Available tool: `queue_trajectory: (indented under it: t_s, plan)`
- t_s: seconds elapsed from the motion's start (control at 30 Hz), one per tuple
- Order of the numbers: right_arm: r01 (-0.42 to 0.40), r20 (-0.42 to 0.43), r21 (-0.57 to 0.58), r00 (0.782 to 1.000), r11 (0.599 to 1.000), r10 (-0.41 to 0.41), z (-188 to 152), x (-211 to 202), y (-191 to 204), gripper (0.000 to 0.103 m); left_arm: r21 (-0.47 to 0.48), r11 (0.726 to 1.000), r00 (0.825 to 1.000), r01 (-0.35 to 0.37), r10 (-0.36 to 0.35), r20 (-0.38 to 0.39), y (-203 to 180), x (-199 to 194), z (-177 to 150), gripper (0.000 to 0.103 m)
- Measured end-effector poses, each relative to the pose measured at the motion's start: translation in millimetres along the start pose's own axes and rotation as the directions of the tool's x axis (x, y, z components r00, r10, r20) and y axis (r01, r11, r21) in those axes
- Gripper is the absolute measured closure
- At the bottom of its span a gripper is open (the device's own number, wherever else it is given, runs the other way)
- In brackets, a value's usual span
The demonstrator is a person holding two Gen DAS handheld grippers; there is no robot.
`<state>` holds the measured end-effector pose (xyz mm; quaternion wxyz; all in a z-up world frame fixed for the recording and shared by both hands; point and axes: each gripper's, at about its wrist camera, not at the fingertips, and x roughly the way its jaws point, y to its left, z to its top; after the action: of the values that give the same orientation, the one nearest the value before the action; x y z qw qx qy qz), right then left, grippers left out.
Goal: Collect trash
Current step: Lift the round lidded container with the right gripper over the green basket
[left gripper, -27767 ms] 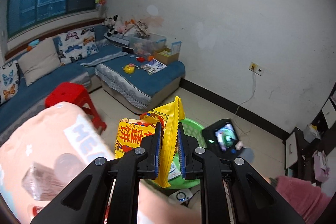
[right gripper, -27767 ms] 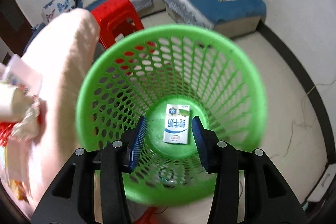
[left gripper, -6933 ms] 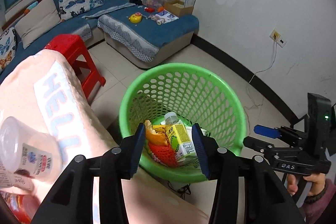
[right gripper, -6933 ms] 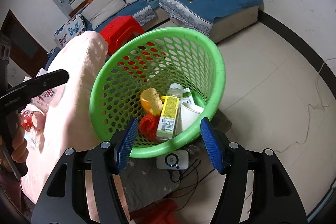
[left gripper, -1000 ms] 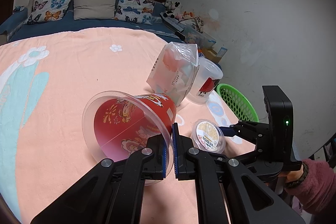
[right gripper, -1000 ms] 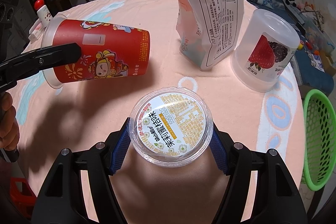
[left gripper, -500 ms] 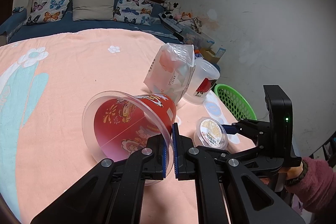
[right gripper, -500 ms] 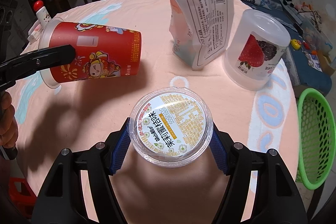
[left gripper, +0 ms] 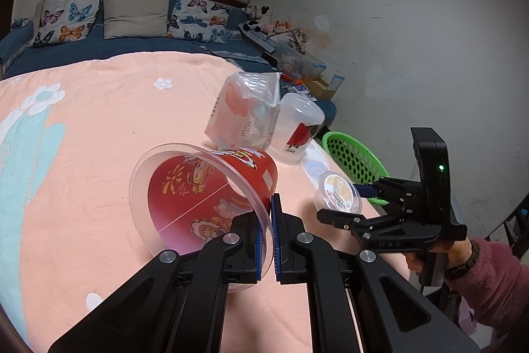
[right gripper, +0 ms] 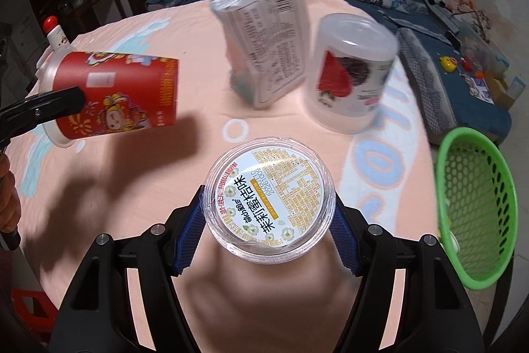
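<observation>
My left gripper (left gripper: 267,237) is shut on the clear rim of a red paper cup (left gripper: 211,187), which lies tilted on its side above the peach tablecloth (left gripper: 99,121). In the right wrist view the red paper cup (right gripper: 122,91) hangs at the left. My right gripper (right gripper: 267,214) is shut on a small round clear tub (right gripper: 269,197) with a printed white and yellow lid, lifted over the cloth. The same round clear tub (left gripper: 339,192) shows in the left wrist view. A green mesh basket (right gripper: 476,214) stands beyond the table's right edge.
On the cloth stand a clear plastic food packet (right gripper: 264,42) and an upturned clear cup with a strawberry print (right gripper: 350,78). A small white bottle with a red cap (right gripper: 54,33) is at the far left. A blue sofa with butterfly cushions (left gripper: 132,19) lies behind.
My right gripper has carried the round tub to the right, toward the green basket, which now fills more of its view. The left gripper and red cup have hardly moved.
</observation>
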<state>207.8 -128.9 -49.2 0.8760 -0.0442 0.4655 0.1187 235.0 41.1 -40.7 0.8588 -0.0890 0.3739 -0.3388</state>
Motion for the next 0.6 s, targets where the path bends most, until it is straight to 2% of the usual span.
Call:
queue_trajectory:
  t_s: [0.27,0.6]
  plan:
    - [0.063,0.013,0.055,0.998,0.996,-0.064,-8.3,-15.8,-42.1,0.035,0.025,0.999,1.000,0.027,-0.027,0.007,-20.7,1.7,5.8,0.098]
    - [0.183,0.014,0.181,0.982,0.966,-0.189,-20.0,-35.6,-132.2,0.035,0.052,0.996,0.998,0.068,-0.068,0.006,-53.8,20.0,21.0,0.098]
